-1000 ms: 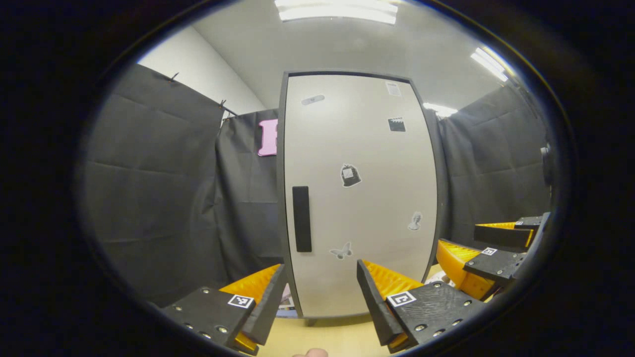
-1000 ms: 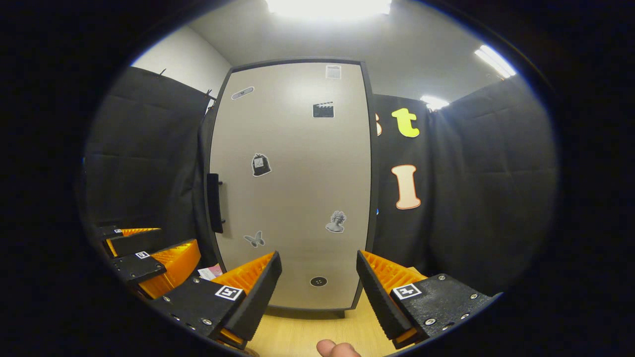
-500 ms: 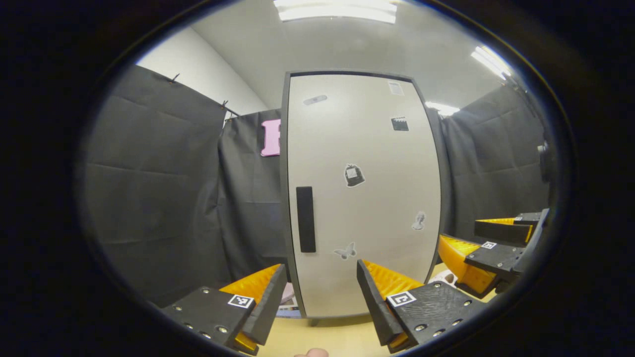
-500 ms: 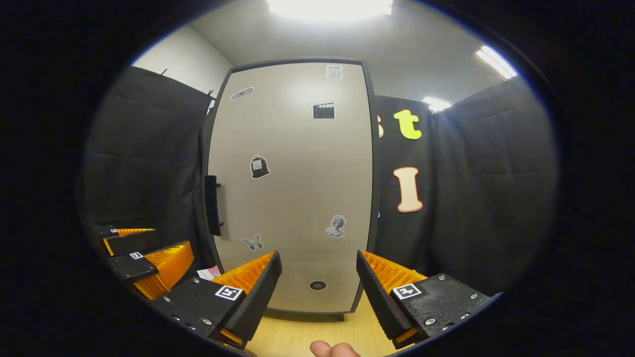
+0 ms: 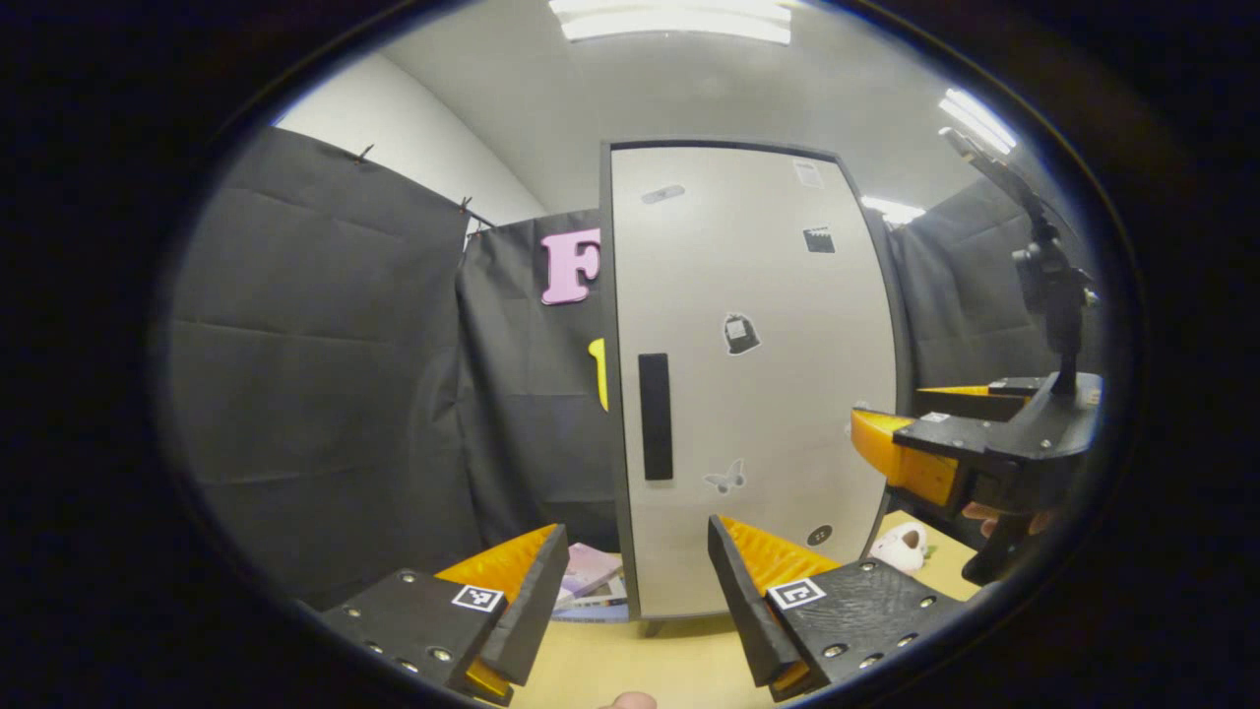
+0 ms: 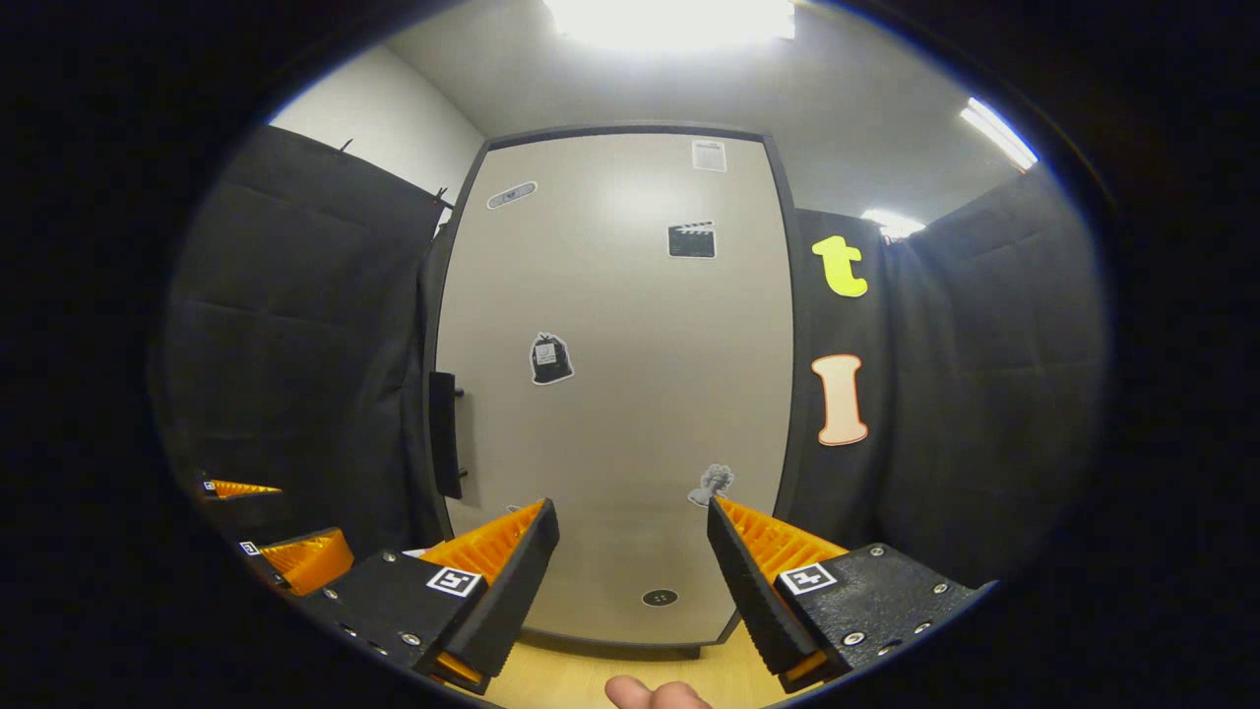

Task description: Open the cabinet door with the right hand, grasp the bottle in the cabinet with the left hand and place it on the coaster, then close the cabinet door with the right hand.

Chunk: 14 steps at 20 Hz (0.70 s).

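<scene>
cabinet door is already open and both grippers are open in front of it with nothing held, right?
Not quite: the cabinet door is shut, flush in its frame in the right gripper view. The rest holds: the left gripper and right gripper are open in front of it, holding nothing.

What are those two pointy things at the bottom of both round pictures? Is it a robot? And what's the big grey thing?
No robot here: a person holds a grabbing tool in each hand, and a camera rides on each tool. The pointy things are each tool's jaws. The left gripper and right gripper both stand open, holding nothing. The big grey thing is a cabinet door, shut, with stickers and a dark handle. In the left gripper view you also see the right gripper farther off, raised beside the door. Everything stands on a wooden table.
</scene>
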Motion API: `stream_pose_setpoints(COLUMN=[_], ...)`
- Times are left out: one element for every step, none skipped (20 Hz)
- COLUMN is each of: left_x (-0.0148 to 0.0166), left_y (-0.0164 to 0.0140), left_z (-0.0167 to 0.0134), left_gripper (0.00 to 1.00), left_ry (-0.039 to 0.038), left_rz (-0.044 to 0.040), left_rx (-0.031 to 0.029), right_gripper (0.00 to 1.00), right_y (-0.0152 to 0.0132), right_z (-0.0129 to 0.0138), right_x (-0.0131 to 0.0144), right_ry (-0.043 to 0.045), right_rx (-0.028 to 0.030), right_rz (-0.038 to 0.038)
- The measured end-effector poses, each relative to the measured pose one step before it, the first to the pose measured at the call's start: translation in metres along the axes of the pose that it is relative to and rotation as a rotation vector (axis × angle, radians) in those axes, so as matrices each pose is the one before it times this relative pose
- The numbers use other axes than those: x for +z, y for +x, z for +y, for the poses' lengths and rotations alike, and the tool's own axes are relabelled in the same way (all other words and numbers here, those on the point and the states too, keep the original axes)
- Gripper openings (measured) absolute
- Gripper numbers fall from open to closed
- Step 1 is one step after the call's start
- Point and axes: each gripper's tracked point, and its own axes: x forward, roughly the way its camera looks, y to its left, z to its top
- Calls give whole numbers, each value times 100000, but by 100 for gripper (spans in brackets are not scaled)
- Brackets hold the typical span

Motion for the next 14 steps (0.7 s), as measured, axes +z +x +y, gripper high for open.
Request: stream_pose_setpoints(left_x=[-193,-337,-150,-95,-230,-286,-288,-428,-375,-414,-225,-273,-227,-253], left_y=[-454,-318,-444,-577,-422,-473,-509,-400,-177,-286,-300,-425,-351,-429], left_z=[795,799,796,591,584,825,791,537,552,611,682,604,551,542], left_gripper=[86,86,82,77,77,77,77,82,86,86,86,82,82,82], left_ry=[193,267,-695,-1584,-974,255,1028,830,120,-86,78,185,323,400], left_rz=[390,532,-55,-340,242,445,442,678,839,685,530,399,544,618], left_rx=[1034,1138,742,-236,-82,434,251,72,486,576,977,791,453,518], right_gripper=[94,94,94,94,94,94,94,94,94,94,95,95,95,95], right_y=[504,609,563,531,586,685,600,581,670,718,789,809,852,817], right_z=[793,928,1010,1011,943,872,901,986,997,907,968,919,897,911], right_x=[276,215,60,63,165,76,36,-12,84,37,97,-5,-7,19], right_ry=[93,-191,-376,20,292,141,45,172,81,-127,-228,-637,-718,-271], right_rx=[1530,1687,2073,1967,1417,1222,1379,1567,1525,1365,1534,1535,1367,1407], right_rz=[-578,-75,462,162,-361,-227,97,95,69,-279,-446,-116,54,-341])
